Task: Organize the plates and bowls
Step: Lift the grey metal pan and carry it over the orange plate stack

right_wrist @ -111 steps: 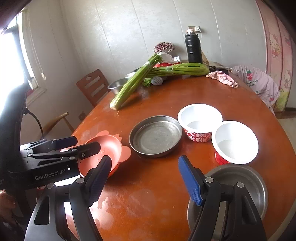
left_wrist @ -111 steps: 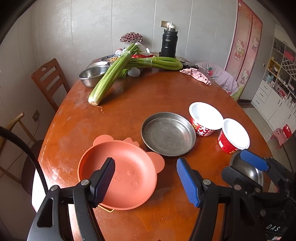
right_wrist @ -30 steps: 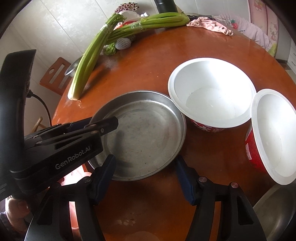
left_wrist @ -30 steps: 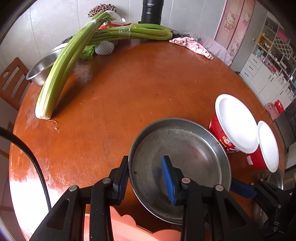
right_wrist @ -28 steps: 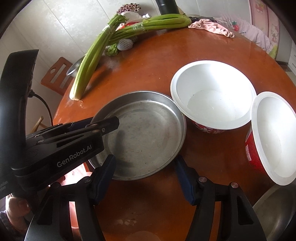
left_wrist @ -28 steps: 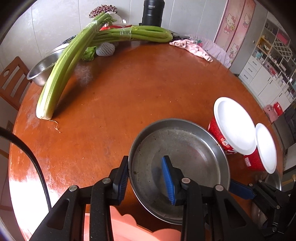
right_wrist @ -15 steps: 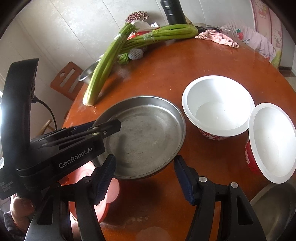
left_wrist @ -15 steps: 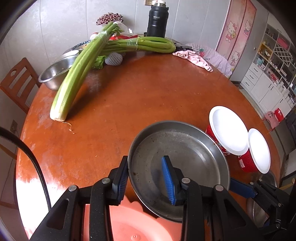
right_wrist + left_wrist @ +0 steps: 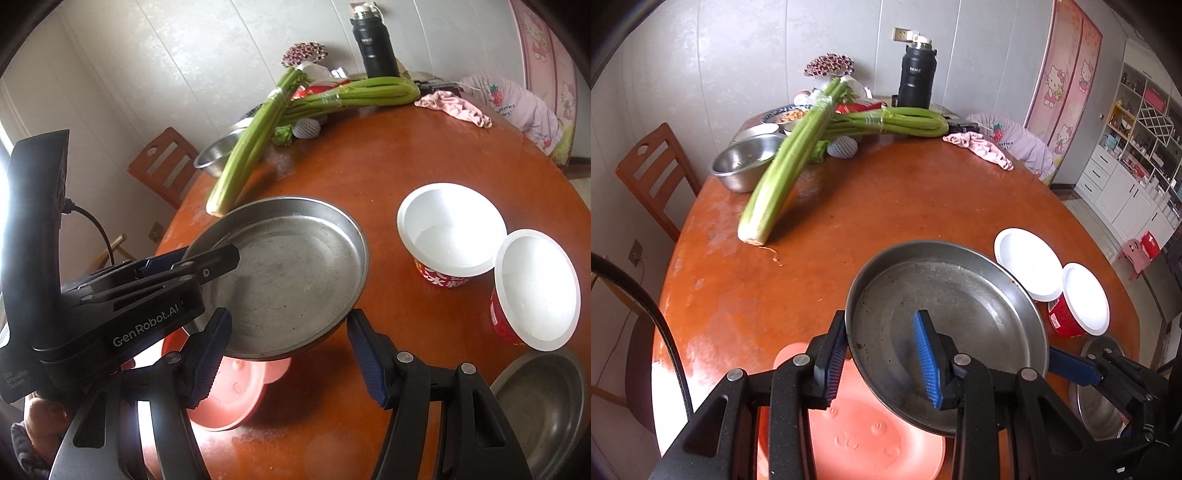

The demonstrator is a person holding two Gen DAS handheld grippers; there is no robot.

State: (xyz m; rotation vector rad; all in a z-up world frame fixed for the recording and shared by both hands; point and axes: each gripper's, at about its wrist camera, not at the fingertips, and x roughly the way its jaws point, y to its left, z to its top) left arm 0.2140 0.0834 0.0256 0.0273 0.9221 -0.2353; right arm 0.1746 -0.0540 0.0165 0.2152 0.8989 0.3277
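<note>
A round steel plate (image 9: 960, 306) hangs tilted above the table, partly over a pink plastic plate with ears (image 9: 857, 435). My left gripper (image 9: 881, 321) is shut on the plate's left rim, one pad outside and one inside the dish. In the right wrist view my right gripper (image 9: 288, 325) clasps the near edge of the steel plate (image 9: 295, 266), a pad against each side. There the left gripper (image 9: 210, 262) reaches in from the left, and the pink plate (image 9: 236, 395) lies underneath. Two white-lined red bowls (image 9: 450, 229) (image 9: 535, 288) stand on the right.
A steel bowl (image 9: 546, 406) sits at the near right edge of the round wooden table (image 9: 905, 206). Celery bundles (image 9: 786, 166), another steel bowl (image 9: 742, 162), a black flask (image 9: 918, 77) and a pink cloth (image 9: 979, 147) crowd the far side. A wooden chair (image 9: 653, 177) stands at the left.
Both grippers have risen and drawn back with the steel plate, which has left the table. More of the pink plate now shows beneath it.
</note>
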